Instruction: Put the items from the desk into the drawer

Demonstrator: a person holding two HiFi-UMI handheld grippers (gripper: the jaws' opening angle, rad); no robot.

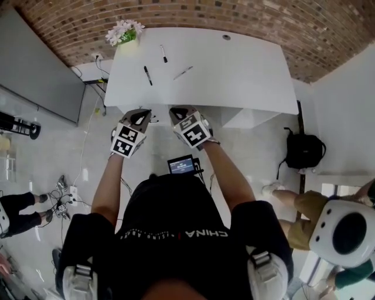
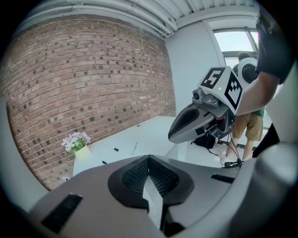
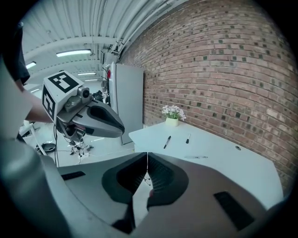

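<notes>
Brick wall (image 1: 246,17) is running behind a white desk (image 1: 234,76), w/ pale floor around it. Three task items are lying on the desktop, well apart from both tools: a black marker (image 1: 147,75) toward the left, a shorter marker (image 1: 164,54) further back, and a thin pen (image 1: 183,72) to the right of them. A pot of white flowers (image 1: 124,34) is sitting at the desk's back-left corner, and a round cable hole (image 1: 226,37) is showing near the back edge.

The person is standing at the front, holding both tools side by side near the desk's front edge. Left gripper (image 2: 149,159) is pointing toward the desk w/ jaw tips pressing together, nothing between them. Right gripper (image 3: 147,155) is doing likewise: tips meeting, empty.

A small lit screen (image 1: 183,165) is glowing just below the hands. A black backpack (image 1: 304,149) is sitting on the floor by the right-hand wall.
</notes>
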